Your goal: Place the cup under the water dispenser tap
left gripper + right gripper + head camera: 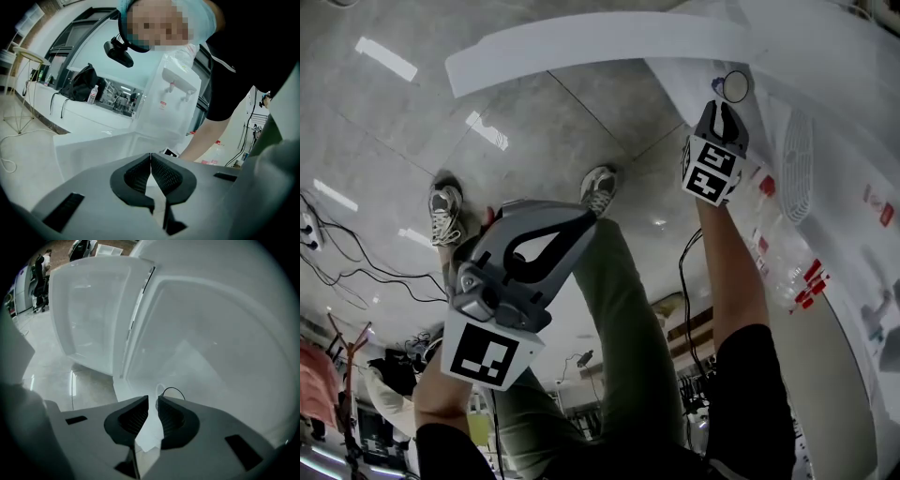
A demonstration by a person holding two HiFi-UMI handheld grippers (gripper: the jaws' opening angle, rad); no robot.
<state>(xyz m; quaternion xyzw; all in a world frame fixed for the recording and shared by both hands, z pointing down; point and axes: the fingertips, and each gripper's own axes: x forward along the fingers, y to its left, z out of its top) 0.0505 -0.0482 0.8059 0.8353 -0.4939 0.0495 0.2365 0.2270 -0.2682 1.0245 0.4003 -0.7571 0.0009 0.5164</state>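
A small pale cup (735, 86) sits at the top right of the head view, on a white surface. My right gripper (724, 105) reaches out to it at arm's length. In the right gripper view the jaws (153, 401) stand almost together with a pale cup wall pinched between them, and the cup rim (162, 390) shows just beyond. My left gripper (581, 221) hangs low by the person's legs, its jaws (150, 157) shut on nothing. The white water dispenser (174, 101) with its two taps appears only in the left gripper view, behind the person.
A white curved counter (581, 42) crosses the top of the head view. Packed bottles (797, 281) lie at the right. Black cables (347, 253) trail over the grey floor at left. The person's legs and shoes (598, 190) fill the middle. A dark bag (83, 82) rests on a far counter.
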